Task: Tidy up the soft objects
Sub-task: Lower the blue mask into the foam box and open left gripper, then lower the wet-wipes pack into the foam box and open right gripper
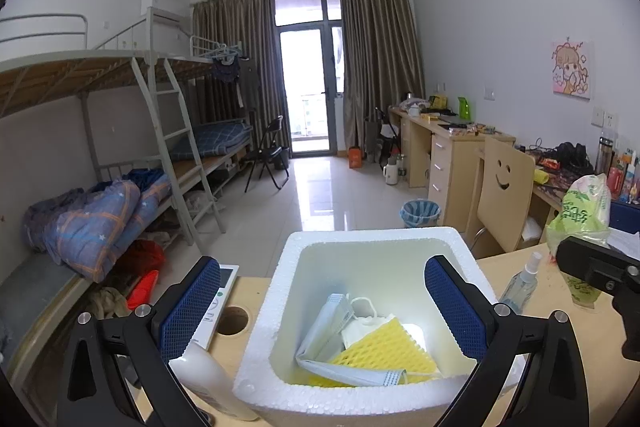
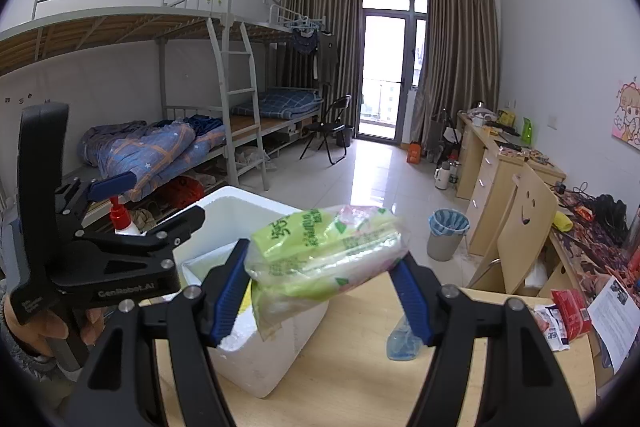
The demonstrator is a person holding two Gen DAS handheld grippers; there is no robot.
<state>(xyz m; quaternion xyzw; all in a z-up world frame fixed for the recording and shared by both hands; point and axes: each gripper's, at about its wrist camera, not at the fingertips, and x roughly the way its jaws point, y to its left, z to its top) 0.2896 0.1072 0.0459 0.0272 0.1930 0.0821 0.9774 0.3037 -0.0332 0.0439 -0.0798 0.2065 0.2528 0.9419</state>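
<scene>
Left gripper [image 1: 320, 311]: released, jaws wide, poised over foam box [image 1: 360, 393].
Box contents: face masks [image 1: 340, 327], yellow sponge [image 1: 384, 349], lying loose inside.
Right gripper [image 2: 324, 291]: clenched on tissue pack [image 2: 326, 251], apparently held above desk [image 2: 352, 367], beside box.

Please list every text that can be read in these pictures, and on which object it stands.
"CenRobot.AI": on the left gripper body.
Green tissue pack: large print, too blurred to read.
Remote: labels too small.
Red packet and paper sheet: print too small.
</scene>
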